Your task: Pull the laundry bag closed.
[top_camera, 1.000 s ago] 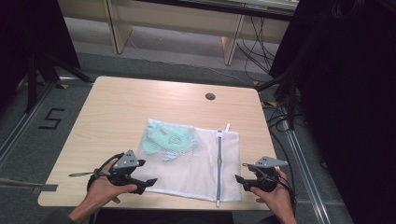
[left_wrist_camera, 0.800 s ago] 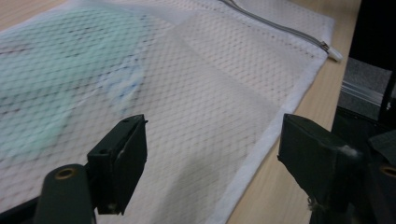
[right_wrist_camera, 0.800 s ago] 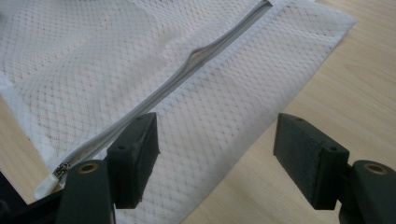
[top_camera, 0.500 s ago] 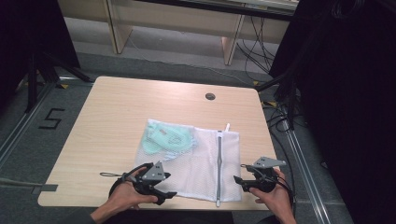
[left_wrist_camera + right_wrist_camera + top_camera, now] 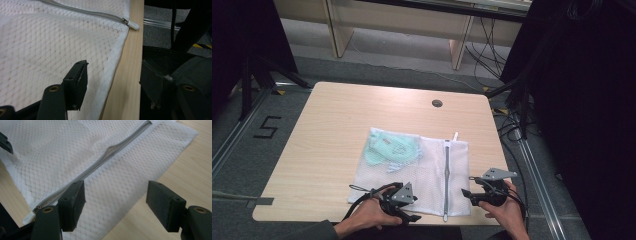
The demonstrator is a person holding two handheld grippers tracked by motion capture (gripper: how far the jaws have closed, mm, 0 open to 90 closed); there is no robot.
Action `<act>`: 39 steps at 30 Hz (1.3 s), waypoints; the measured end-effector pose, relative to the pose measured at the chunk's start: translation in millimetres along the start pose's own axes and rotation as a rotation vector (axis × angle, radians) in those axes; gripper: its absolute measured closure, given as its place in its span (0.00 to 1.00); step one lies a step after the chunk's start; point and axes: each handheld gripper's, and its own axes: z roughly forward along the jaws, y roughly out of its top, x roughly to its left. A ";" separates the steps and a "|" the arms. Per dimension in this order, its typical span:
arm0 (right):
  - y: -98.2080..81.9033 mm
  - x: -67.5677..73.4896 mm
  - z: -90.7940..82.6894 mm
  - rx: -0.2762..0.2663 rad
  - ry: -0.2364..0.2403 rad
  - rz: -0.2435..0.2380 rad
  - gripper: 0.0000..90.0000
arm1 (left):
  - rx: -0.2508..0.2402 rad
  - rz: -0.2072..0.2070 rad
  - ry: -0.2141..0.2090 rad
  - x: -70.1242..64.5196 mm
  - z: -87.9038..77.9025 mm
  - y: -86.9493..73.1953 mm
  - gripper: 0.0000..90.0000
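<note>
High view: white mesh laundry bag (image 5: 422,175) lies flat at table (image 5: 327,130) near edge, mint garment (image 5: 389,150) inside. Bag soft, light, floppy, so grab hem near zipper (image 5: 446,175). Left gripper (image 5: 409,212) jaws just been closing, straddling bag edge, not pinching. Right gripper (image 5: 467,194) jaws spread over bag.

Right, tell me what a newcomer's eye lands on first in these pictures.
A white mesh laundry bag with a grey zipper lies flat on the near half of the light wooden table, a mint-green garment showing through its far left corner. The left hand-held gripper and the right hand-held gripper flank its near edge; the left jaws, which have just been closing, straddle the edge without pinching it.
</note>
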 end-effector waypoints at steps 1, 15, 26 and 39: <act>0.0 0.0 0.0 0.000 0.000 0.000 0.36 | 0.000 0.000 0.000 0.0 0.0 0.0 0.44; 1.5 -1.9 0.4 0.005 0.010 -0.035 0.36 | 0.024 0.077 -0.010 2.1 32.9 16.4 0.50; 2.4 0.6 -0.3 0.022 0.017 -0.019 0.36 | 0.041 0.093 -0.009 3.0 41.0 22.3 0.51; 2.0 0.2 0.3 0.014 0.016 -0.027 0.36 | 0.038 0.094 -0.010 3.6 48.1 27.1 0.65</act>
